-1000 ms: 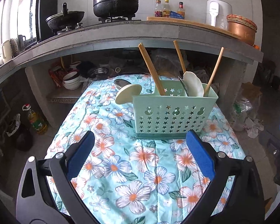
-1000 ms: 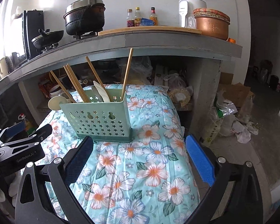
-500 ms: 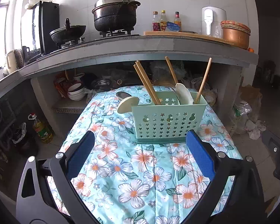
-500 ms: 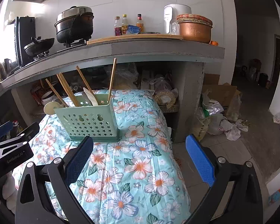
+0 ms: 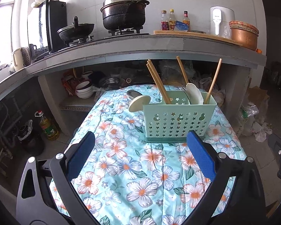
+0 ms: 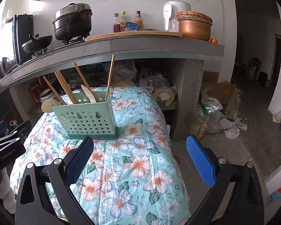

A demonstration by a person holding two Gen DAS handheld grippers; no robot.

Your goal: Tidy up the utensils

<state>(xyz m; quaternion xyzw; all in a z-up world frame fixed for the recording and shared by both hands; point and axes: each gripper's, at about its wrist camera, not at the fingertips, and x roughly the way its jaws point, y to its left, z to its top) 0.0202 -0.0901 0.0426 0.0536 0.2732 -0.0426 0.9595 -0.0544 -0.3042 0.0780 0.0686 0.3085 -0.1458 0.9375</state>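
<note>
A mint-green perforated utensil caddy stands on the floral tablecloth; it also shows in the right wrist view. It holds several wooden chopsticks and a white ceramic spoon. A cream spoon and a metal spoon stick out at its left end. My left gripper is open and empty, back from the caddy. My right gripper is open and empty, to the caddy's right and nearer the table's right edge.
A concrete counter behind the table carries a black pot, a wok, bottles and a copper pot. Bowls sit under it. Bags lie on the floor right of the table.
Both grippers have drawn back and up from the caddy, which now looks smaller and farther. Both stay open and empty. The caddy and utensils have not moved.
</note>
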